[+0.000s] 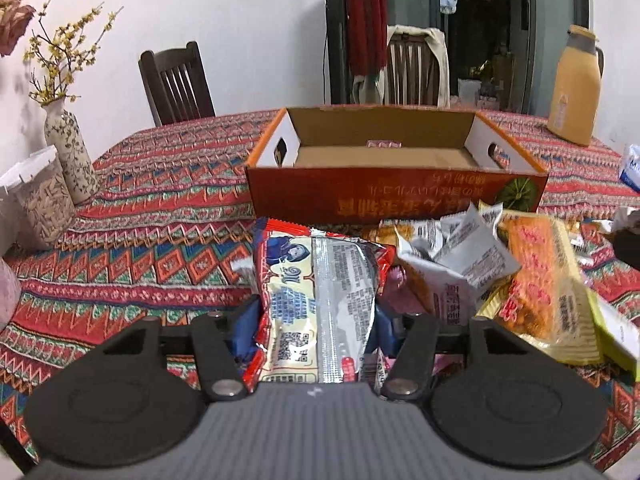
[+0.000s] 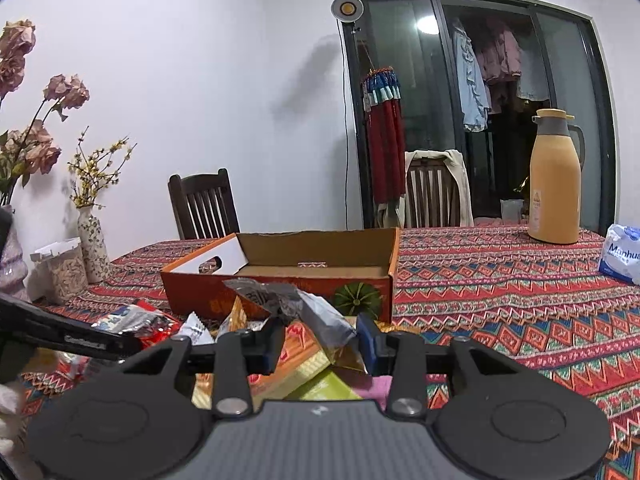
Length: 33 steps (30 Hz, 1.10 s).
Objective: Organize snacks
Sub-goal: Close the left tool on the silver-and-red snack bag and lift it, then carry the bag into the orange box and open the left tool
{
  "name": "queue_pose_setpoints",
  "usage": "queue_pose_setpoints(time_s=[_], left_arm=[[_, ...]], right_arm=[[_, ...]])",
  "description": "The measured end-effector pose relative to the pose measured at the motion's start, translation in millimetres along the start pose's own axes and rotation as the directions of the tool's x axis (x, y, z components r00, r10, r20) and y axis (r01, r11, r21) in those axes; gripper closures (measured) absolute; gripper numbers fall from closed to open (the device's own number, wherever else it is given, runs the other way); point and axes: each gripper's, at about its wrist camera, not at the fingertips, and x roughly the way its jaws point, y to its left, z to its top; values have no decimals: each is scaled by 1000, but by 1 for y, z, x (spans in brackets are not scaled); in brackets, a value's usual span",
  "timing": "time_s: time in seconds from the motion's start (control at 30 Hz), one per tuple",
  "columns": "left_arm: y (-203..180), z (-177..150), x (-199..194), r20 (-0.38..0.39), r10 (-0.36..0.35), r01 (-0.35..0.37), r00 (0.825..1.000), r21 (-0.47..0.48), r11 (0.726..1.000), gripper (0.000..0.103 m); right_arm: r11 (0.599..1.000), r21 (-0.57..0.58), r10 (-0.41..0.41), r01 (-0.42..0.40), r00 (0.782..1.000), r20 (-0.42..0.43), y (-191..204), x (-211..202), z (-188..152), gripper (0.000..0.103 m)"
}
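My left gripper (image 1: pixel 318 320) is shut on a red and cream snack packet (image 1: pixel 316 300) with a silver seam, held upright in front of the open orange cardboard box (image 1: pixel 396 196). A pile of snack packets (image 1: pixel 520 280) lies on the table to its right. My right gripper (image 2: pixel 322 344) is shut on a silver and gold snack packet (image 2: pixel 316 320), lifted above the pile (image 2: pixel 304 372) in front of the same box (image 2: pixel 280 300). The box holds one small pink packet (image 1: pixel 383 144) at its far wall. The left gripper's arm (image 2: pixel 72 336) shows at the right view's left.
The table has a patterned red cloth (image 1: pixel 140 240). A vase with yellow flowers (image 1: pixel 70 148) and a clear jar (image 1: pixel 40 200) stand at the left. A yellow thermos (image 2: pixel 554 180) and a tissue pack (image 2: pixel 622 254) stand at the right. Two chairs (image 1: pixel 176 84) are behind the table.
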Motion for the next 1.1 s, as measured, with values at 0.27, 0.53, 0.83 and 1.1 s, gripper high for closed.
queue_pose_setpoints(time_s=[0.27, 0.53, 0.83, 1.1], left_arm=[[5, 31, -16, 81, -28, 28, 996, -5, 1000, 44], [2, 76, -9, 148, -54, 54, 987, 4, 999, 44], [-1, 128, 28, 188, -81, 89, 979, -33, 996, 44], [3, 160, 81, 178, -63, 79, 982, -83, 993, 44]], right_arm=[[1000, -28, 1, -1, 1000, 13, 2, 15, 27, 65], [998, -60, -24, 25, 999, 31, 5, 49, 66, 65], [993, -100, -51, 55, 998, 43, 19, 111, 114, 65], [987, -141, -79, 74, 996, -30, 32, 186, 131, 65]])
